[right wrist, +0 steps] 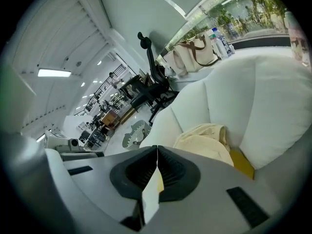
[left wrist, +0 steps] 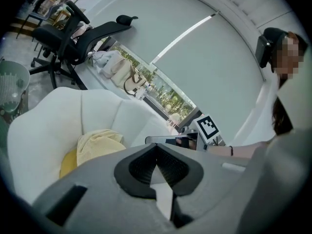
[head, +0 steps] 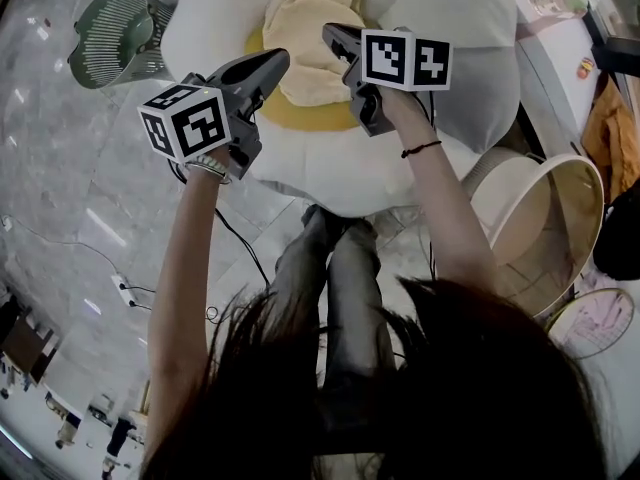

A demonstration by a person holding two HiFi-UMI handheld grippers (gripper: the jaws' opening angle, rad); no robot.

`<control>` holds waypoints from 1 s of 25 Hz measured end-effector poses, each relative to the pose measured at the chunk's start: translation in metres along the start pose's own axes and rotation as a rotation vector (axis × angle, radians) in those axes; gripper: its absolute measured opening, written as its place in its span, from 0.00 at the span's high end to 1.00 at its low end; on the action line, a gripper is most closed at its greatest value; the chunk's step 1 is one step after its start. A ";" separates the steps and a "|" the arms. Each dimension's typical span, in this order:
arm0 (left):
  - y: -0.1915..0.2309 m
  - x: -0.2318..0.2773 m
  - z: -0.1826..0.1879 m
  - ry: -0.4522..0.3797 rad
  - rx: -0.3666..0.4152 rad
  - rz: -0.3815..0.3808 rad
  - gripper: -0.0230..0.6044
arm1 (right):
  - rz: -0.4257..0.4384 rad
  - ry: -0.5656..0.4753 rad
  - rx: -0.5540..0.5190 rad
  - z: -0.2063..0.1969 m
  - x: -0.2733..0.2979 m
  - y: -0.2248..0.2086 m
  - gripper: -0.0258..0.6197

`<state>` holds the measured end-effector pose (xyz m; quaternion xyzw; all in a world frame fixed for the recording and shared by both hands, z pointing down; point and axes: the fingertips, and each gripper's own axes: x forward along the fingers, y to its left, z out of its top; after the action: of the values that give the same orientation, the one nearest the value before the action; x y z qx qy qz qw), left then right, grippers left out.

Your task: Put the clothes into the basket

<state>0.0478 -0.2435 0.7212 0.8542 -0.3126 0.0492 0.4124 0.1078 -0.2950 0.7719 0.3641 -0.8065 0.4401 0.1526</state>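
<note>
Nearest the lens in the head view is the person's dark hair (head: 450,368). Beyond it come grey-trousered legs (head: 335,288) and two bare forearms reaching forward.

The left gripper (head: 278,60) has its jaws pressed together with nothing between them, as the left gripper view confirms (left wrist: 156,146). The right gripper (head: 330,33) likewise has its jaws pressed together and empty (right wrist: 157,148).

The pale yellow garment (head: 310,43) lies crumpled on a round yellow cushion (head: 310,116) in the seat of a white petal-shaped armchair (head: 450,78). Its longer run goes from the seat front toward the backrest, away from the person. From above, the two gripper tips overlap its left and right edges. Whether they touch it cannot be told. In both gripper views it lies beyond the jaws (left wrist: 100,145) (right wrist: 207,140).

A cream basket (head: 545,228) sits tilted on the floor just right of the armchair, its mouth turned toward the person. A green slatted basket (head: 112,33) lies tipped on the floor well to the left, and also shows in both gripper views (left wrist: 12,89) (right wrist: 134,133).

Surroundings include a black cable (head: 240,243) and a power strip (head: 125,290) on the grey floor, and black office chairs (left wrist: 73,38). Bags (left wrist: 119,74) rest on the window-side surface.
</note>
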 end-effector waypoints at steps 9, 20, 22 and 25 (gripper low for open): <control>0.032 0.016 -0.032 0.022 -0.028 0.007 0.95 | -0.024 0.058 0.017 -0.031 0.031 -0.032 0.94; 0.069 0.038 -0.070 0.009 -0.039 0.020 0.95 | -0.058 0.106 0.018 -0.071 0.070 -0.078 0.78; 0.075 0.041 -0.076 0.005 -0.043 0.023 0.95 | -0.066 0.106 0.022 -0.076 0.075 -0.085 0.75; 0.079 0.047 -0.083 -0.001 -0.046 0.020 0.95 | -0.089 0.109 0.012 -0.083 0.080 -0.097 0.67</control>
<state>0.0539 -0.2422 0.8449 0.8413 -0.3224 0.0459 0.4314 0.1161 -0.2966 0.9223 0.3761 -0.7772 0.4569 0.2138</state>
